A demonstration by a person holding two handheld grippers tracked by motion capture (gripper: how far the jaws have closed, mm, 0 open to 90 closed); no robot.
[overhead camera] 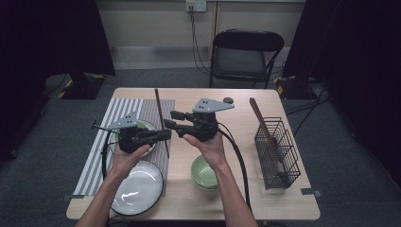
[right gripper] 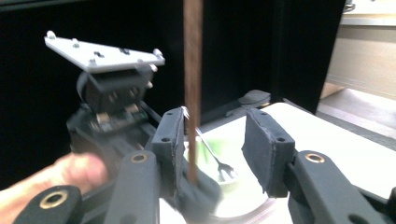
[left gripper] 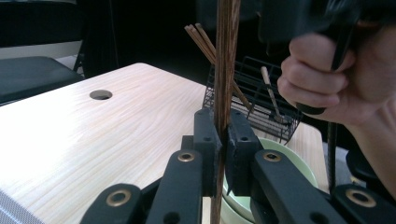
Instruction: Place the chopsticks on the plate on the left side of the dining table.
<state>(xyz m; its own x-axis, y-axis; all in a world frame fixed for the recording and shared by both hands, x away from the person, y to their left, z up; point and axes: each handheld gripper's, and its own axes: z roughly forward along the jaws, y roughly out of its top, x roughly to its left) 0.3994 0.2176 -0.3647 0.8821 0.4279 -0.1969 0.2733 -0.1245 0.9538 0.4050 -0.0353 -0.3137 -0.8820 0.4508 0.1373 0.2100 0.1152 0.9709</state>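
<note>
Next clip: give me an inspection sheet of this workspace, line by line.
Surface: light wooden table with a striped placemat on its left part.
Job's things: a pair of dark wooden chopsticks held upright.
Clutter: black wire basket holding more chopsticks, green bowls, a glass plate, a green dish with a fork.
Grippers: left gripper has its jaws clamped on the chopsticks; right gripper has its jaws apart around them, one pad close beside them.
Cables: a black cable trails from the right gripper over the table.
Surroundings: a folding chair behind the table, dark curtains at both sides.
</note>
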